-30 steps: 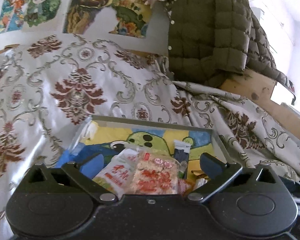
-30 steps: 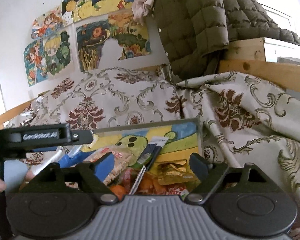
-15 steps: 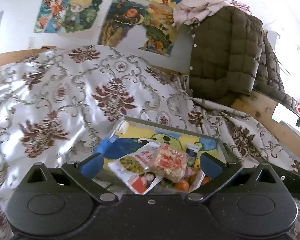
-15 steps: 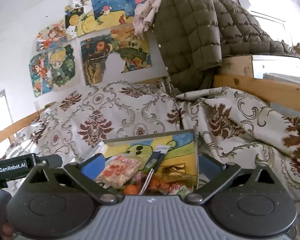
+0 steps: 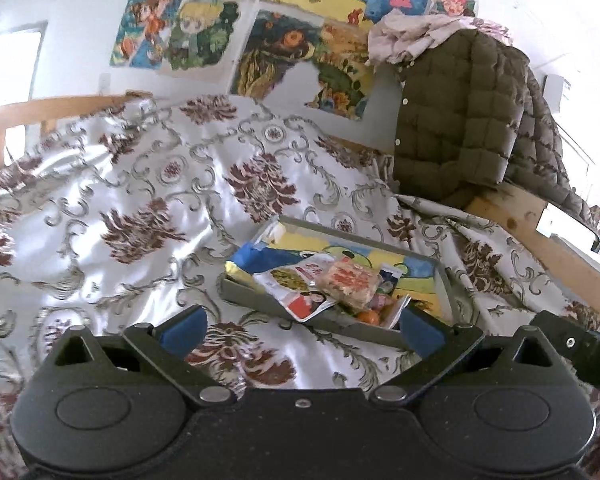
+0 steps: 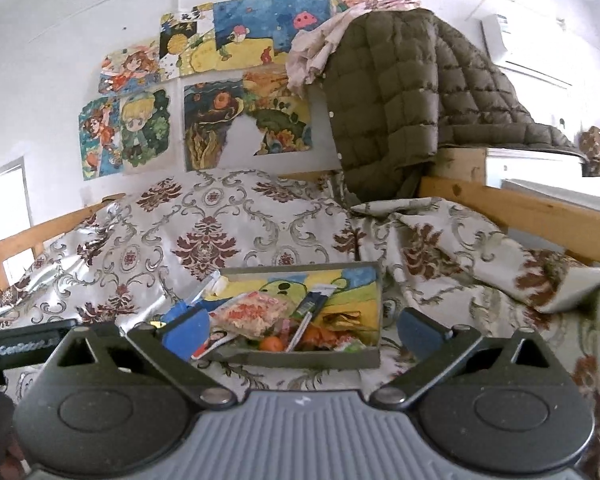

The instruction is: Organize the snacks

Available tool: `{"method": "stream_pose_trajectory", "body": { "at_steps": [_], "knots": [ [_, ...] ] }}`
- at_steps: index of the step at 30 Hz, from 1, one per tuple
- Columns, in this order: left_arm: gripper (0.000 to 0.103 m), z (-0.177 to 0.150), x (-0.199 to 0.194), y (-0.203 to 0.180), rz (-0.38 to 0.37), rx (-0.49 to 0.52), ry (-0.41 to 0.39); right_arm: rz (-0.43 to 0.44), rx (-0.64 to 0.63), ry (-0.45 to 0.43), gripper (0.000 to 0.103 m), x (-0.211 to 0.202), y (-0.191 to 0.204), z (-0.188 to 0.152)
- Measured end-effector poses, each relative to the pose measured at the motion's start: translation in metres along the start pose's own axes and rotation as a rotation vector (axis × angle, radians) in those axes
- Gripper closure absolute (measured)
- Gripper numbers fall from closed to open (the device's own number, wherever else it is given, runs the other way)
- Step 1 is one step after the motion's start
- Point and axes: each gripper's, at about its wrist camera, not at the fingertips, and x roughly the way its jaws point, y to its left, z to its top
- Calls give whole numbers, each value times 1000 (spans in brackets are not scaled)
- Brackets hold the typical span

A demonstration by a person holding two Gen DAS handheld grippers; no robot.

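Both the left gripper [image 5: 302,322] and right gripper [image 6: 302,326] are gaping wide, empty; ahead of the jaws, the white-and-red flat foil snack pouch [image 5: 300,290] is overhanging the shallow grey rectangular tray's [image 5: 332,326] rim, likely slipping off if nudged.

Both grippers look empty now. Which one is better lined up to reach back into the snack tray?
Probably the right gripper: its open fingers frame the tray, which sits centered ahead. In the left gripper's view the tray lies off toward its right finger.

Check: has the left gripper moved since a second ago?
Yes. The left gripper has backed away from the snack tray, which now looks smaller and lies beyond its open jaws.
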Motion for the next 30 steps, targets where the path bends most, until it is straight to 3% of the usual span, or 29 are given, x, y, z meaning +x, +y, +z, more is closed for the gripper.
{"method": "stream_pose_trajectory", "body": {
  "at_steps": [7,19,30],
  "knots": [
    [1,-17,-32,4,30,73,-11,-30,11,15,0,-34,-5,-20],
    [1,-31,-57,16,54,85,23,-71,37,43,0,-75,-5,-38],
    [1,-41,-65,15,42,177,48,-73,2,82,0,-77,5,-47]
  ]
}}
